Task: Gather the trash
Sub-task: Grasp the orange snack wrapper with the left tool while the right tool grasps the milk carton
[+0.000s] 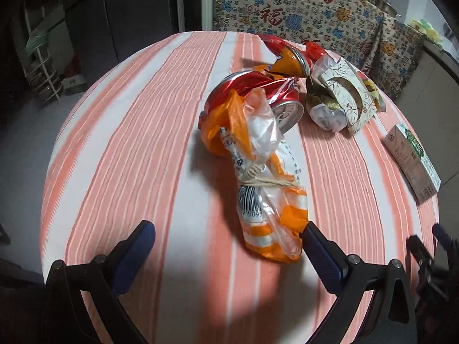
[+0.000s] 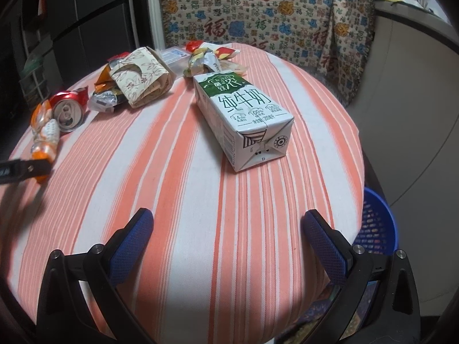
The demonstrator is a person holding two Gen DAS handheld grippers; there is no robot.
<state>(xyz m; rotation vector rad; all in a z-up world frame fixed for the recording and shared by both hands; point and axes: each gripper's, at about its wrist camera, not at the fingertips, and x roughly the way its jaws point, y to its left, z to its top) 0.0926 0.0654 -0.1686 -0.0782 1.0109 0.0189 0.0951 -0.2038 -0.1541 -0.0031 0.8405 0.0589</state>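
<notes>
The left gripper hovered low over the striped table, its jaws spread wide and holding nothing; the tied plastic wrapper — orange and clear, bound with a rubber band — lay just ahead, its near end touching or nearly touching the right-hand finger. Beyond it, toward the far edge, a crushed red can lay on its side against the wrapper, with a patterned paper box and more crumpled wrappers just beside it. The right gripper also had its jaws apart and empty, above the near edge of the table. A milk carton lay flat ahead of it, near the table's middle and well apart from the other litter. A blue basket stood below the table's right edge.
</notes>
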